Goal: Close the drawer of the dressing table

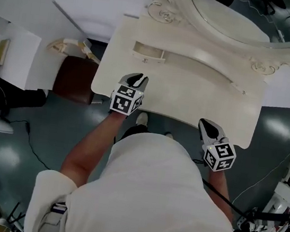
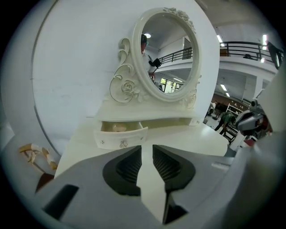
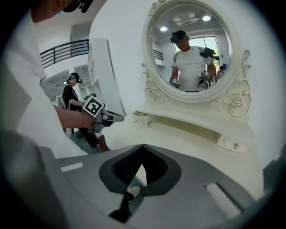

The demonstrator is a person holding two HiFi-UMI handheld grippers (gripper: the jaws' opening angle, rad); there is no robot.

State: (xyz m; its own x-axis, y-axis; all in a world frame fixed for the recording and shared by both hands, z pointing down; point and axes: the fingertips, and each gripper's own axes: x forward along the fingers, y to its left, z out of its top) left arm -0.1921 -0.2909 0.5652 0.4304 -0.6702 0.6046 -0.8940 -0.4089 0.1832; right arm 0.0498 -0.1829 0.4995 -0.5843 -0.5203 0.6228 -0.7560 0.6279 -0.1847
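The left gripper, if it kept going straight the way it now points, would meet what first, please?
Probably the front of the open drawer, just ahead of the left gripper; as it tilts down, it might graze the table top first.

The grey-and-black left gripper (image 1: 138, 78) angled downward, jaws slightly apart and empty; the matching right gripper (image 1: 205, 123) angled downward too, jaws closed together.

An open drawer (image 2: 120, 139) under the oval mirror (image 2: 167, 53), left claw (image 2: 147, 151) short of it, jaws apart, empty.
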